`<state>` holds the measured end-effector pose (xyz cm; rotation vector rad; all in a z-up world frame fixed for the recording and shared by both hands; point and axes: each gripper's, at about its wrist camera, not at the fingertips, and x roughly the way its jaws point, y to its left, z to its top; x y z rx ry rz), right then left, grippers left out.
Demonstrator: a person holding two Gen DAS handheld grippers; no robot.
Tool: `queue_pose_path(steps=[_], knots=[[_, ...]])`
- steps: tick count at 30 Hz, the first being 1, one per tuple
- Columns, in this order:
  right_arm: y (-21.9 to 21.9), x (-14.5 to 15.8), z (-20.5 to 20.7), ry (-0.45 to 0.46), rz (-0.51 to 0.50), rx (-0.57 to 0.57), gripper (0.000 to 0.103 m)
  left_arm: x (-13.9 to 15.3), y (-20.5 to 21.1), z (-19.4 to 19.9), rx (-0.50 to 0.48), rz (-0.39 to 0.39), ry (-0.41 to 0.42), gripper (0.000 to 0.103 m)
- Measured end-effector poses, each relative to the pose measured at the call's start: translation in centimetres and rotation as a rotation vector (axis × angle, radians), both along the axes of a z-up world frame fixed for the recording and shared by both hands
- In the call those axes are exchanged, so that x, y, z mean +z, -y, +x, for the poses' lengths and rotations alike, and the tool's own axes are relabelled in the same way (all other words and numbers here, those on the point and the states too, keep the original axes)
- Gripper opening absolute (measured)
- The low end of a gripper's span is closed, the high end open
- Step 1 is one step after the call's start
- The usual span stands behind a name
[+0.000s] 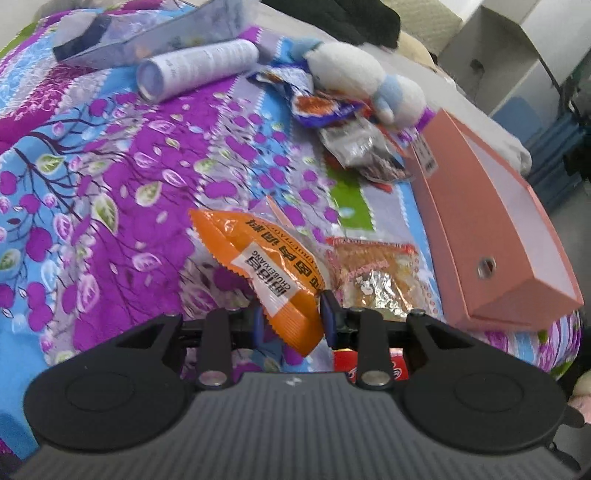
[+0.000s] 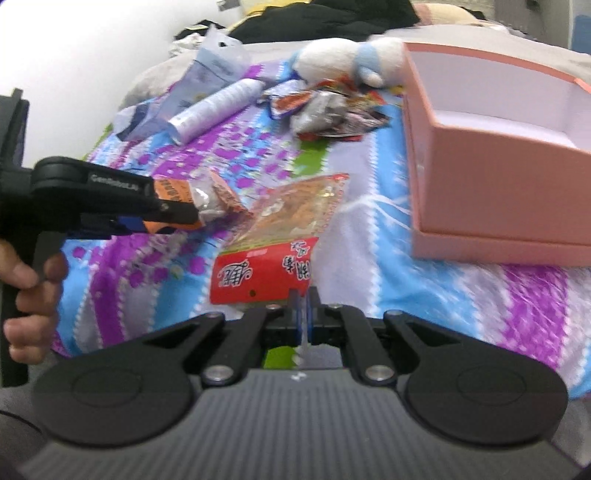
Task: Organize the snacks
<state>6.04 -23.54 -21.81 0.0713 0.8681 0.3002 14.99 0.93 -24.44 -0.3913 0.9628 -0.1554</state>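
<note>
My left gripper is shut on the lower end of an orange snack packet, which is lifted over the flowered quilt. In the right wrist view the left gripper shows from the side with the orange packet in it and a hand on its handle. My right gripper is shut on the thin sealed edge of a red and clear snack packet. That packet sits just right of the orange one. An open pink box stands to the right.
A heap of loose snack packets lies at the back beside a white and blue plush toy. A white tube and a pale box lie farther left. The pink box runs along the bed's right edge.
</note>
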Motion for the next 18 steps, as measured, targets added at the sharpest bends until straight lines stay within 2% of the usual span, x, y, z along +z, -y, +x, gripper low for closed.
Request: queue_pose_path(steps=[2, 5, 7, 8, 9, 11, 13, 15, 18], knots=[[0.7, -0.5, -0.3, -0.016, -0.004, -0.026, 0.006, -0.1, 0.6, -0.1, -0.020, 0.010, -0.010, 0.035], [1.3, -0.9, -0.6, -0.032, 0.003, -0.062, 0.009, -0.2, 1.1, 0.0, -0.054, 0.039, -0.026, 0.040], [1.7, -1.1, -0.7, -0.039, 0.005, -0.084, 0.010, -0.2, 1.4, 0.0, -0.079, 0.048, -0.039, 0.055], [1.9, -1.2, -0.7, -0.044, 0.006, -0.093, 0.010, -0.2, 1.5, -0.1, -0.090, 0.053, -0.040, 0.059], [2.1, -1.3, -0.7, -0.050, 0.004, -0.101, 0.015, 0.0, 1.6, -0.2, -0.102, 0.061, -0.041, 0.067], [2.3, -1.4, -0.7, -0.051, -0.006, -0.122, 0.035, 0.3, 1.7, -0.5, -0.133, 0.077, -0.039, 0.072], [2.7, -1.2, -0.8, -0.037, 0.008, -0.140, 0.069, 0.7, 1.8, -0.8, -0.153, 0.095, -0.035, 0.079], [3.0, -0.9, -0.9, -0.008, 0.016, -0.166, 0.080, 1.0, 1.6, -1.3, -0.167, 0.124, -0.029, 0.082], [2.9, -0.4, -0.9, 0.031, 0.014, -0.178, 0.080, 1.8, 1.0, -1.9, -0.171, 0.164, -0.019, 0.086]])
